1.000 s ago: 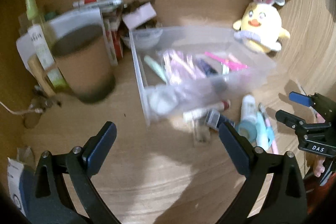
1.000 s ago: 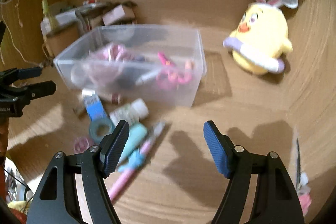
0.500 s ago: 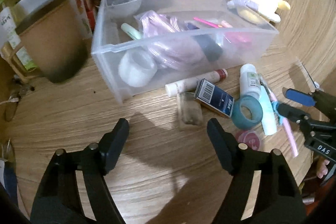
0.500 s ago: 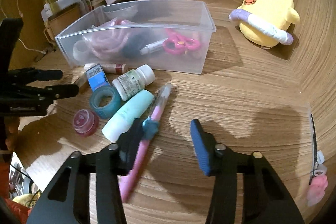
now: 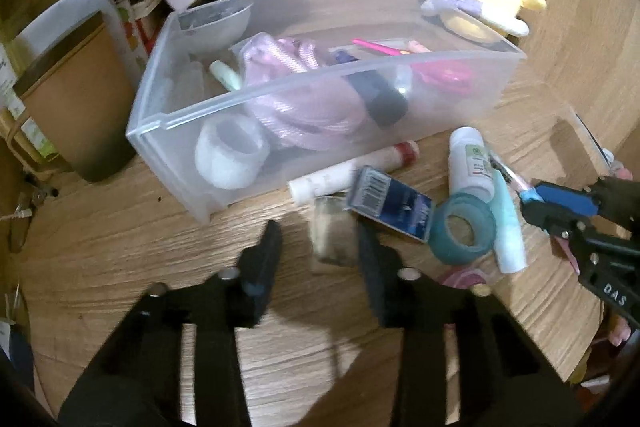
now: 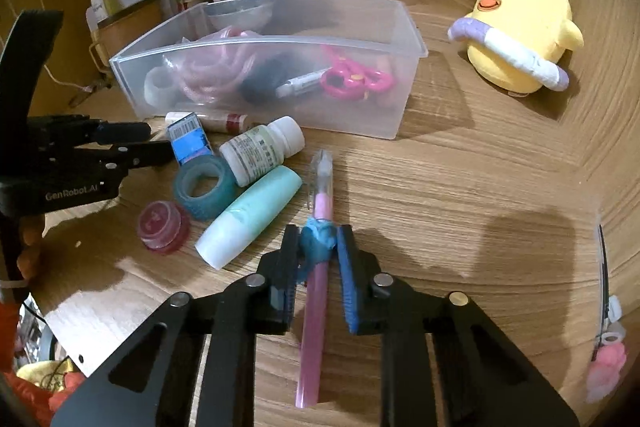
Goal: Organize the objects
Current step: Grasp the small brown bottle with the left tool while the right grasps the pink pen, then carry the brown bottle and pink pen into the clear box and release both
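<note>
Clear bin (image 6: 396, 27) is sitting ahead of both tongs. Right tongs (image 6: 318, 247) are closing around the pink pen (image 6: 316, 291), whose long axis is running between the jaws toward the bin. Left tongs (image 5: 316, 247) are hovering half-open by a small jar (image 5: 332, 235).

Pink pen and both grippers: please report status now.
Right gripper closed around pink pen, pen on table. Left gripper open, straddling small clear packet. Teal tape roll beside.

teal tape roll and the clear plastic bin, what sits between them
In the right wrist view, a white pill bottle and a blue barcoded box lie between the teal tape roll and the clear plastic bin; behind them, a red-banded white tube lies along its front wall.
</note>
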The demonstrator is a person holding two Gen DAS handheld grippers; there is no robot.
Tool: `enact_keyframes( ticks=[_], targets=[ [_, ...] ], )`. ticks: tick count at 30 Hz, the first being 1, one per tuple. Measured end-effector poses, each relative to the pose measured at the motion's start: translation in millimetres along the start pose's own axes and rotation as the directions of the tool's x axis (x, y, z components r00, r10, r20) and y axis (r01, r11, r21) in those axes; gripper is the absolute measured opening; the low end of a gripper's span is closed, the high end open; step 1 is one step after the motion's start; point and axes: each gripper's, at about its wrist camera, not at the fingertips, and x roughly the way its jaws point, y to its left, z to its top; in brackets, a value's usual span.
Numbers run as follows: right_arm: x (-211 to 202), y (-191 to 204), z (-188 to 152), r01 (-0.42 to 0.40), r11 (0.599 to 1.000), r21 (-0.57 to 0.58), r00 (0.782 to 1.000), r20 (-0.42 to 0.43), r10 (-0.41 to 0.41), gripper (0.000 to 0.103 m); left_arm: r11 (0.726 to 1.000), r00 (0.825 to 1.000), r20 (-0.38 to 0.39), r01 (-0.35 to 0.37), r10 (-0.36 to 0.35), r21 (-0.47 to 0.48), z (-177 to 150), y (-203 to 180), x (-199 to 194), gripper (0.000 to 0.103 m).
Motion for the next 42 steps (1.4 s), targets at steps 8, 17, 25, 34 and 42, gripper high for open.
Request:
enact_keyframes(
  ticks=[8,17,25,34,42],
  targets=[
    [-15.1,-8.5,6.8,-0.008,1.0,0.022,0.998,0.056,0.007,0.017,0.999,1.0,0.003,0.016,-0.016,-0.033,-10.2,3.4,-9.1,0.023],
    [-52.5,-5.3,34.5,-0.017,1.0,0.008,0.981,0.193,0.015,0.017,0.996,0.997,0.071,0.016,-0.009,-0.09,-14.7,14.3,-39.4,0.023],
    [-64.5,-0.2,65.8,0.004,1.0,-0.019,0.959,0.284,0.001,0.017,0.995,0.981,0.193,0.022,-0.004,-0.093,10.6,18.4,-72.8,0.023],
    [-68.4,4.0,106.5,-0.015,0.999,-0.039,0.933,0.36,0.028,0.017,0.989,0.964,0.266,0.06,-0.023,-0.133,39.5,32.7,-90.3,0.023],
    [-48.6,9.5,139.7,0.021,0.997,-0.069,0.93,0.367,0.006,0.017,0.989,0.959,0.282,0.037,0.006,-0.145,65.5,36.4,-88.6,0.023]
  ],
)
